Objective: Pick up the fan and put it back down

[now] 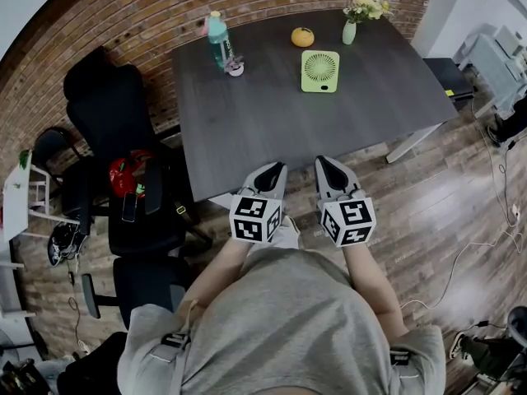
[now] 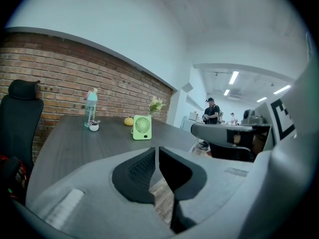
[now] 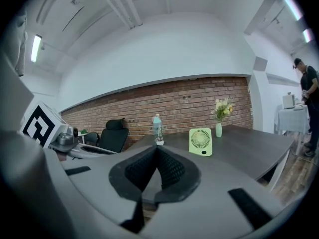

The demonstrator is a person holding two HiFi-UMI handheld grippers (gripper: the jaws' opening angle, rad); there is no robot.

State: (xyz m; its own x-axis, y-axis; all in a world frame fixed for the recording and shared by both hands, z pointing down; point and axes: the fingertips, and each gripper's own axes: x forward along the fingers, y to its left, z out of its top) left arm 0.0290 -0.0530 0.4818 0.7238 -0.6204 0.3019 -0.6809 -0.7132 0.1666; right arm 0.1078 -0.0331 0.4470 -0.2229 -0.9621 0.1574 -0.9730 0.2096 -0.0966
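Observation:
A small light-green fan (image 1: 319,71) stands upright on the dark table (image 1: 272,122), toward its far side. It also shows in the left gripper view as the fan (image 2: 142,127) and in the right gripper view as the fan (image 3: 201,142). My left gripper (image 1: 274,171) and right gripper (image 1: 326,165) hover side by side at the table's near edge, well short of the fan. Both are shut with nothing between the jaws. The left gripper (image 2: 157,151) and right gripper (image 3: 156,151) point across the table toward the fan.
On the table stand a teal bottle (image 1: 217,39), a small white dish (image 1: 235,70), an orange (image 1: 302,36) and a vase of flowers (image 1: 350,30). Black office chairs (image 1: 115,130) crowd the left side. A brick wall runs behind the table. A person (image 2: 212,114) stands far off.

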